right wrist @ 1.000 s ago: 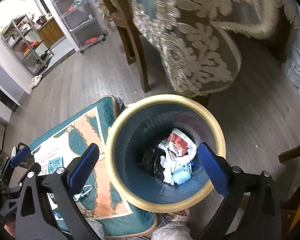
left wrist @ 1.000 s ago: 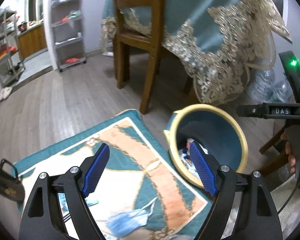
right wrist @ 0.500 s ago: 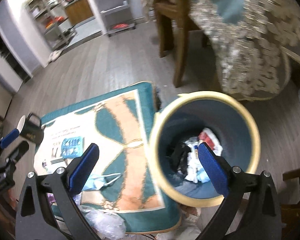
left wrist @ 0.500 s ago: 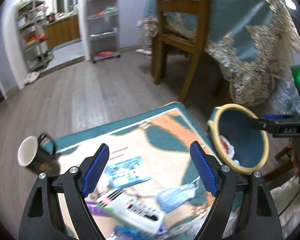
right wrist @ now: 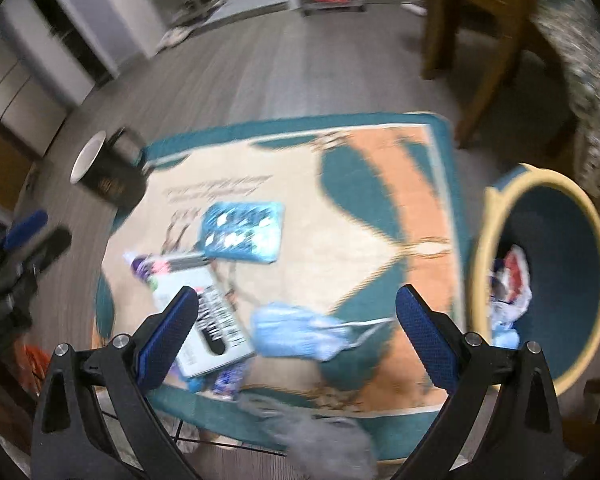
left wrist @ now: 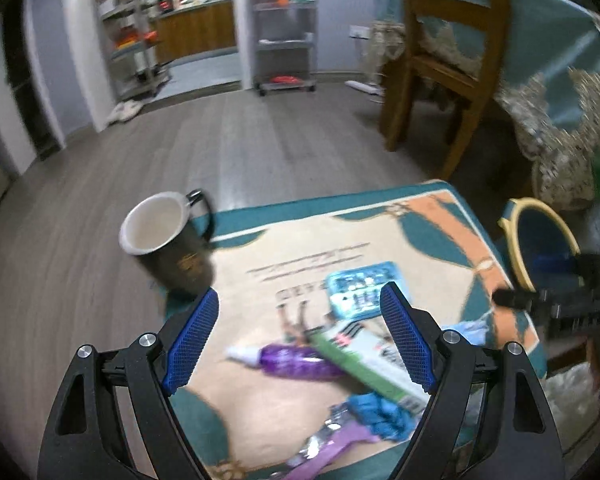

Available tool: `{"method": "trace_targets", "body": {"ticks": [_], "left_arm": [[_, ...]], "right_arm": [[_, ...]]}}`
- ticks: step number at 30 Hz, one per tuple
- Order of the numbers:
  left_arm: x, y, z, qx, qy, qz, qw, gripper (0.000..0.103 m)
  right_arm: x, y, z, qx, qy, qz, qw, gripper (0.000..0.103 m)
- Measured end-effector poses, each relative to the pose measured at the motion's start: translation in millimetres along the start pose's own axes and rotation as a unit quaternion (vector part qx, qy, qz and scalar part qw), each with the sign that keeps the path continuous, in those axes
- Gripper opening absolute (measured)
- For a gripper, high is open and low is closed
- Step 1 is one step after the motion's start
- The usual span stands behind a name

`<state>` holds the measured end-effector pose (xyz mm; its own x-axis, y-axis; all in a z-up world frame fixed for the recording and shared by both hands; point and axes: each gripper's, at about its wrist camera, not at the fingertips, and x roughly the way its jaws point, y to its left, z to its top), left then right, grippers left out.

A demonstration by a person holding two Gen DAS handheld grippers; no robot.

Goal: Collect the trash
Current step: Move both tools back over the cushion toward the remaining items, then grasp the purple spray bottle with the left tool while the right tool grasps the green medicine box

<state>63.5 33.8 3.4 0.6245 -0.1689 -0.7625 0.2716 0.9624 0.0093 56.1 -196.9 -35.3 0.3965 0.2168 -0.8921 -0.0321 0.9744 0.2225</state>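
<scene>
Trash lies on a patterned mat: a blue packet, a purple tube, a long green-white box, a blue face mask and blue crumpled pieces. The blue bin with a cream rim holds trash at the right. My left gripper is open and empty above the tube and box. My right gripper is open and empty above the mask.
A dark mug stands at the mat's far left corner. A wooden chair and a table with a lace cloth are behind the mat. A grey crumpled piece lies at the mat's near edge. Shelves stand far back.
Both grippers have swung left, away from the bin and over the mat. The trash pile and mug have come into view. Both stay open and empty.
</scene>
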Motion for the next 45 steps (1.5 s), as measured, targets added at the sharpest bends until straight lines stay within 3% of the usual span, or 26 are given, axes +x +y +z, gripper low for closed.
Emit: {"method": "trace_targets", "body": {"ticks": [6,10,14,20,22,24,25,32,36,37,38,45], "left_arm": [[1,34,-11,-0.026,0.013,0.024,0.9993,0.083],[12,55,-19,-0.050,0.037,0.037,0.9974,0.083],[15,73,-20,-0.090,0.042,0.030,0.9946,0.083],[19,72,-19,-0.088,0.044,0.023,0.9949,0.083],[22,73,-20,-0.089,0.050,0.020,0.9946,0.083],[25,72,-21,-0.090,0.055,0.017,0.9943,0.083],[27,71,-21,-0.089,0.057,0.017,0.9943,0.083],[36,59,-24,-0.069,0.075,0.017,0.9947,0.083],[42,52,-25,-0.057,0.083,0.018,0.9948,0.083],[44,50,-26,-0.053,0.085,0.019,0.9947,0.083],[45,48,-26,-0.051,0.087,0.020,0.9947,0.083],[51,45,-29,-0.077,0.098,0.024,0.9920,0.083]], "right_arm": [[22,58,-11,-0.065,0.012,0.020,0.998,0.097],[40,77,-16,-0.082,0.026,0.031,0.996,0.096],[58,95,-22,-0.108,0.046,0.031,0.993,0.088],[76,112,-28,-0.140,0.065,0.028,0.988,0.072],[82,115,-30,-0.148,0.074,0.023,0.986,0.068],[86,116,-31,-0.158,0.077,0.013,0.984,0.054],[87,115,-31,-0.160,0.081,0.009,0.984,0.042],[75,88,-15,-0.110,0.056,0.009,0.992,0.037],[85,77,-13,-0.099,0.074,0.007,0.992,0.037],[86,78,-13,-0.102,0.075,0.006,0.992,0.034],[86,78,-12,-0.107,0.073,0.005,0.992,0.023],[62,69,-3,-0.100,0.034,0.016,0.994,0.019]]}}
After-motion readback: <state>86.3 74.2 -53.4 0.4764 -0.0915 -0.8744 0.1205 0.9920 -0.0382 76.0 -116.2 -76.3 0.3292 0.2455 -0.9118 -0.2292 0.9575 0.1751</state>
